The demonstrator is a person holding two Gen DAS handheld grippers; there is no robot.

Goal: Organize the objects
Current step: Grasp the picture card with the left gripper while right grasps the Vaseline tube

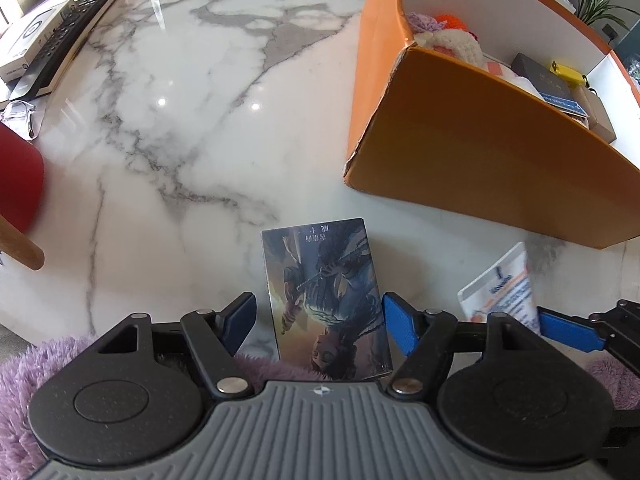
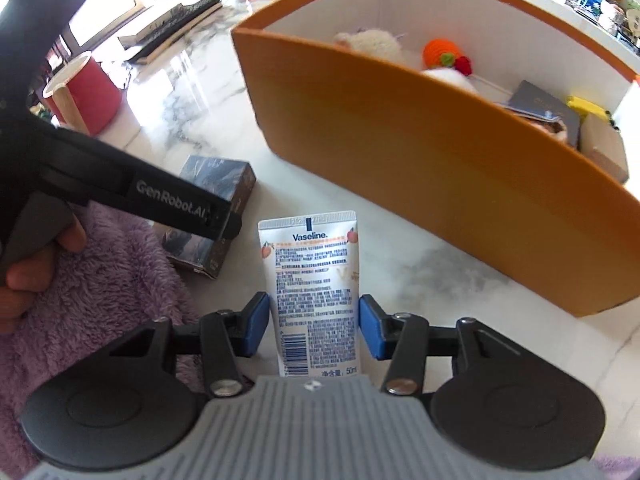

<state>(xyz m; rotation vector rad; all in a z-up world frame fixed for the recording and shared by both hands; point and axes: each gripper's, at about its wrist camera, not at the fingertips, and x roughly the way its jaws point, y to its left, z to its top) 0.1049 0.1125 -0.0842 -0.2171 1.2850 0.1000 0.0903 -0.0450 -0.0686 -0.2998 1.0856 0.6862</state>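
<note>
Both tools are down over the marble desk (image 1: pixel 168 92) now, each lined up on its own item: the left tool (image 1: pixel 318 322) stands wide apart either side of a small picture box (image 1: pixel 326 300) lying flat, pads clear of it. The right tool (image 2: pixel 314 326) brackets a white tube (image 2: pixel 314 292), fingers (image 2: pixel 370 326) just beside its edges with a sliver of gap showing, so no clamp yet. The orange bin (image 2: pixel 420 184) sits close behind, already holding knitted toys and booklets, likely where both go.
</note>
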